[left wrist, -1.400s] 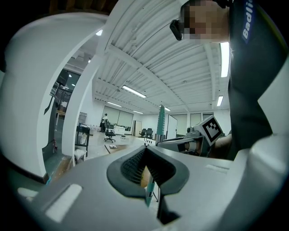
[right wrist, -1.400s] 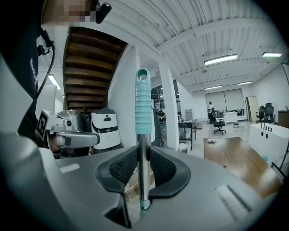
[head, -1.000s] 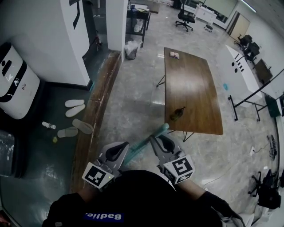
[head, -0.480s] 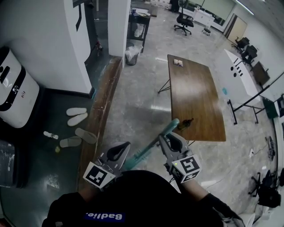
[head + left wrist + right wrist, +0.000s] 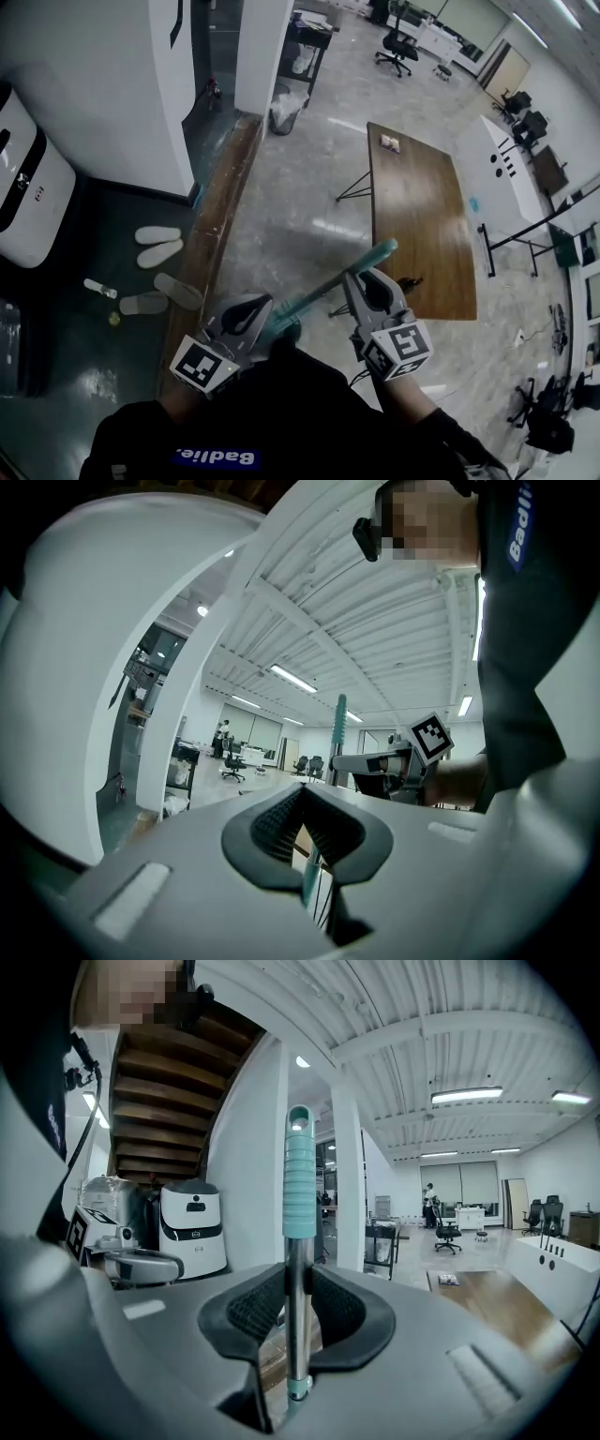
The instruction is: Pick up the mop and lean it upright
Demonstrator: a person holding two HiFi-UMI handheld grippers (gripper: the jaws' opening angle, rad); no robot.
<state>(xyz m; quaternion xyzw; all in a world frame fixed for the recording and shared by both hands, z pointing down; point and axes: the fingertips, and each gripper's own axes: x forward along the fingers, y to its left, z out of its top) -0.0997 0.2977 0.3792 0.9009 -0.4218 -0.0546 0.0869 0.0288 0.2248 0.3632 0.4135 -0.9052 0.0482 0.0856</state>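
Note:
The mop handle (image 5: 323, 289) is a thin pole with a teal ribbed grip (image 5: 375, 253) at its far end, slanting up to the right in the head view. My left gripper (image 5: 270, 309) is shut on the lower teal stretch of the pole (image 5: 309, 885). My right gripper (image 5: 361, 278) is shut on the metal stretch (image 5: 296, 1288) just below the ribbed grip (image 5: 300, 1180). In both gripper views the pole stands upright between the pads. The mop's head is hidden below my body.
A long wooden table (image 5: 412, 202) stands to the right, close to the right gripper, with a small dark object (image 5: 410, 281) at its near end. On the left are a raised wooden curb (image 5: 214, 220), slippers (image 5: 157, 244), a bottle (image 5: 98, 288), a white machine (image 5: 28, 192) and a white pillar (image 5: 112, 84).
Both grippers have carried the handle forward and to the right along the table's near end. The ribbed grip now overlaps the table's edge. Neither grip has changed.

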